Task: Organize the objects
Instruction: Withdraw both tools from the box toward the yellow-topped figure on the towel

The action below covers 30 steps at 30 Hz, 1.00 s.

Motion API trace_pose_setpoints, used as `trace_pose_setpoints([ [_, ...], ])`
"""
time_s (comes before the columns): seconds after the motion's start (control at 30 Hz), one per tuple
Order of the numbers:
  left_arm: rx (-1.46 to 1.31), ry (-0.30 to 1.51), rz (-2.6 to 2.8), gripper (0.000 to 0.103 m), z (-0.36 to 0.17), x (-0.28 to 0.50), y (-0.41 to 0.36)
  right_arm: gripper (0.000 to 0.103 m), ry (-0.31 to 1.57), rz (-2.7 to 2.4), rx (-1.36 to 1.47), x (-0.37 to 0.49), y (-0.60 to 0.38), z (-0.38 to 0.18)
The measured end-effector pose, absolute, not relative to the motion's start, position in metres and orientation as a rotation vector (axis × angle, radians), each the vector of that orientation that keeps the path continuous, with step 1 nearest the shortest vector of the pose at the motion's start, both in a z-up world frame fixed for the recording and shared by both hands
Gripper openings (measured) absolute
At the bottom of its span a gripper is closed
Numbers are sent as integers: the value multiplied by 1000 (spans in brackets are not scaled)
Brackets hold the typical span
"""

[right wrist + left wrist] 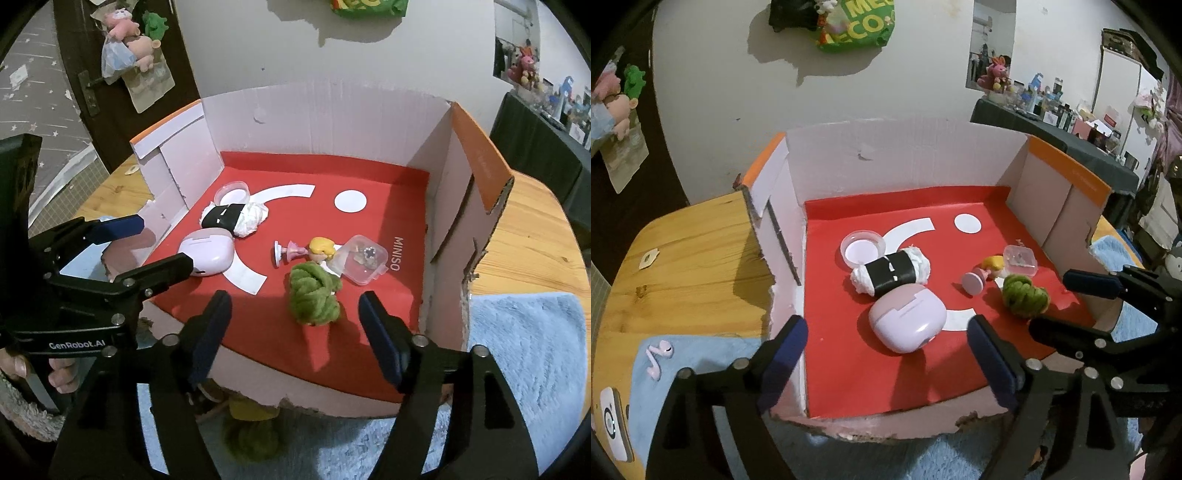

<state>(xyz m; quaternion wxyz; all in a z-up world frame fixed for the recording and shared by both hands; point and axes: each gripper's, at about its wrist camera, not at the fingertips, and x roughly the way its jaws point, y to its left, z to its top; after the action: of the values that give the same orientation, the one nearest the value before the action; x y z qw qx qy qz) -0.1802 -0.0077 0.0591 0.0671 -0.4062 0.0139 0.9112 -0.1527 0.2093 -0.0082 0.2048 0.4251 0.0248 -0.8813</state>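
Note:
A cardboard box (871, 155) (332, 107) with a red floor holds a pink earbud case (907, 319) (208, 254), a white-and-black roll (892, 275) (234, 216), a round clear lid (862, 248) (233, 192), a small doll (982, 275) (310, 249), a clear square case (1021, 260) (365, 264) and a green yarn ball (1025, 297) (314, 297). My left gripper (886, 365) is open and empty just before the earbud case. My right gripper (295, 332) is open and empty just before the yarn ball; it also shows in the left wrist view (1067, 306).
The box stands on a wooden table (690, 254) (528, 236) with a blue fluffy mat (524, 350). A pair of pink earbuds (659, 356) and a white device (613, 424) lie on the mat at the left. More yarn (255, 439) lies before the box's torn front wall.

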Motion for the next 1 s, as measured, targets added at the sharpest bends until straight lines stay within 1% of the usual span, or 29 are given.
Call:
trace_pose_setpoints([
  [0.23, -1207, 43, 2772, 97, 63, -172, -11, 71, 67, -2467, 1167, -145, 210, -4],
  [0.27, -1206, 43, 2776, 100, 63, -170, -11, 73, 69, -2468, 1163, -144, 210, -3],
  [0.3, -1202, 40, 2783, 101, 64, -169, -12, 78, 73, -2469, 1158, -142, 210, -2],
  [0.37, -1197, 31, 2788, 101, 65, -167, -13, 80, 82, -2472, 1149, -140, 209, 0],
  [0.7, -1182, 22, 2811, 103, 71, -154, -16, 81, 133, -2501, 1101, -124, 208, 11],
  [1.0, -1167, 14, 2815, 103, 75, -142, -16, 82, 134, -2519, 1076, -110, 213, 16],
])
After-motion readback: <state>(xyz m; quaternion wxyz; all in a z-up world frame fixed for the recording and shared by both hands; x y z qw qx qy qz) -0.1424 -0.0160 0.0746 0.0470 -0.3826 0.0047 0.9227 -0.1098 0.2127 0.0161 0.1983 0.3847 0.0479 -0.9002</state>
